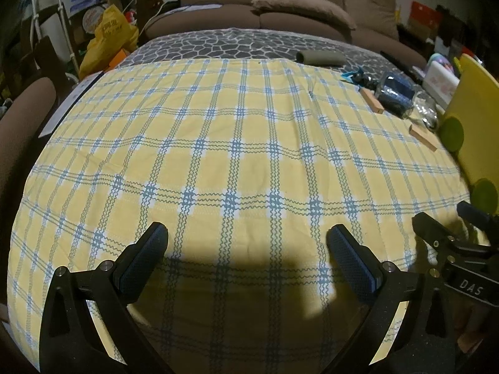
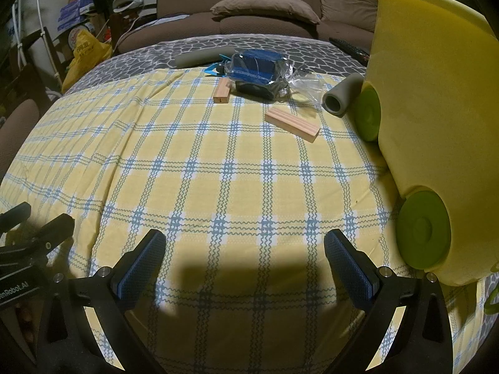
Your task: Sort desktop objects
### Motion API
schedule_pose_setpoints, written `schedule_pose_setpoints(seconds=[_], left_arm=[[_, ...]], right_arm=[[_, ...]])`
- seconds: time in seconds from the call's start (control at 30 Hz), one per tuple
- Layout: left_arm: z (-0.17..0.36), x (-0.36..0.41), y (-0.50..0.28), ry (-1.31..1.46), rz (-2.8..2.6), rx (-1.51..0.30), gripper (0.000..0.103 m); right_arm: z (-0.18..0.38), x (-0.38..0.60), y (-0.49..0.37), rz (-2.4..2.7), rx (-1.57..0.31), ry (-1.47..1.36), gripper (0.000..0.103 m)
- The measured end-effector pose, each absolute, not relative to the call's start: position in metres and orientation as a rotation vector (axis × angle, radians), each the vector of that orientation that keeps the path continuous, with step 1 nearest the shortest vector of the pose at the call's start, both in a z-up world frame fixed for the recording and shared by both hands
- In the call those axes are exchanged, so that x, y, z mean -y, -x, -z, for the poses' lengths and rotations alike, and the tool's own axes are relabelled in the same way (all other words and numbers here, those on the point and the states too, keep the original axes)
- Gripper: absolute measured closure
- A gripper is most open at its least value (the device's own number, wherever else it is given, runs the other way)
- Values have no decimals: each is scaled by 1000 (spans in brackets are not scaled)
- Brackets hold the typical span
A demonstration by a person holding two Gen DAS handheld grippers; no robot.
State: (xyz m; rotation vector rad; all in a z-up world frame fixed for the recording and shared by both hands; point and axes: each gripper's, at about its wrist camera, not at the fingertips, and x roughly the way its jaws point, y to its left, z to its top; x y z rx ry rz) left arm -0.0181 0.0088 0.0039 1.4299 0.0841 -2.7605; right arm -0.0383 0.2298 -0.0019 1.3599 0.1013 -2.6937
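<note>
Wooden blocks (image 2: 292, 123) lie flat beside a plastic-wrapped blue bundle (image 2: 257, 74).

Left black two-finger tongs with blue textured pads (image 1: 246, 243) — jaws spread wide, empty, low and level, right black two-finger tongs with blue textured pads (image 2: 244, 244) alongside — likewise spread wide, holding nothing
</note>
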Motion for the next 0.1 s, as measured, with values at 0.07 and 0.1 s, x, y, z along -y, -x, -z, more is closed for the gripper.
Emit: schedule_pose_setpoints(seconds=[0.07,0.1], left_arm=[[-3,-11,18,-1433,2746,-42,0],[-3,-12,19,-1434,2746,-43,0]], right_arm=[[2,-230,38,2694,-101,-1360,0],[2,-230,38,2694,-101,-1360,0]])
